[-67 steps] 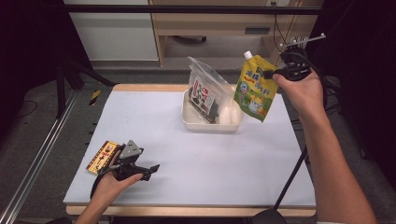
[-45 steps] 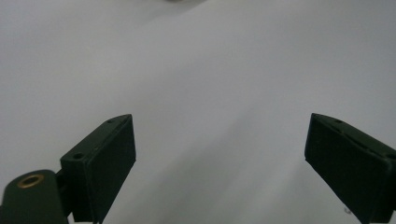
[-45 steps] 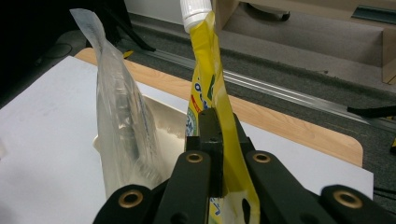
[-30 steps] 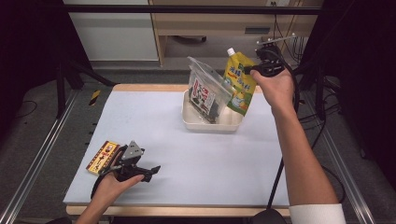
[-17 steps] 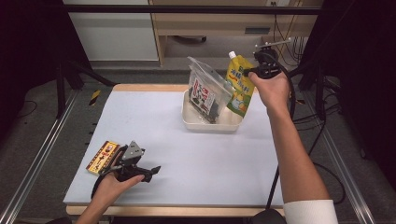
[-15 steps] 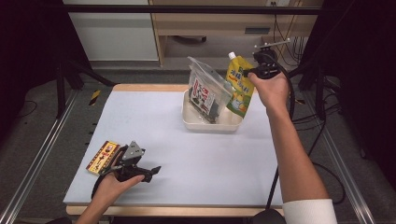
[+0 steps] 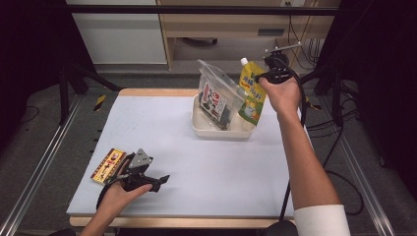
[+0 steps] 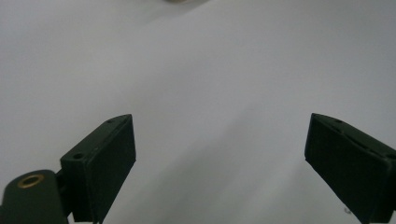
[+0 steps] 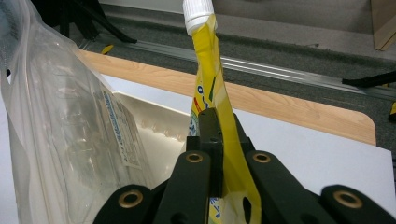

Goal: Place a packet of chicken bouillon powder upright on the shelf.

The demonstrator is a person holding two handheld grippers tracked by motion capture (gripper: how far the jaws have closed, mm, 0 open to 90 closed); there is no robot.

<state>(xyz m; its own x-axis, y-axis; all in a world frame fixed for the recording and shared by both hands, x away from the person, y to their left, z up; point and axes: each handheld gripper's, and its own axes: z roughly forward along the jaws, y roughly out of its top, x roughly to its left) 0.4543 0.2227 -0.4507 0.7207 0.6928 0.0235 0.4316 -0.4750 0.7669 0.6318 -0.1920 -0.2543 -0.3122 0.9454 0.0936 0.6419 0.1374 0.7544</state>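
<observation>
Yellow pouch (image 9: pixel 215 93): glossy flexible plastic film, printed; smooth white plastic screw cap. Clear bag (image 7: pixel 219 96): thin transparent plastic, crinkled, shiny. Tray (image 7: pixel 216 132): cream plastic, smooth, slight sheen. Table top (image 7: pixel 196 157): matt pale grey sheet, wood edge. Right gripper (image 9: pixel 219 140): matt black plastic jaws, brass-coloured metal rivets

Table (image 7: pixel 196 162): pale sheet over a wooden top, wood edge exposed at 12 o'clock.
Tray (image 7: pixel 216 132): white, resting on the sheet toward 1 o'clock.
Packet (image 7: pixel 108 165): flat, yellow-red, at 8 o'clock near the sheet's edge.
</observation>
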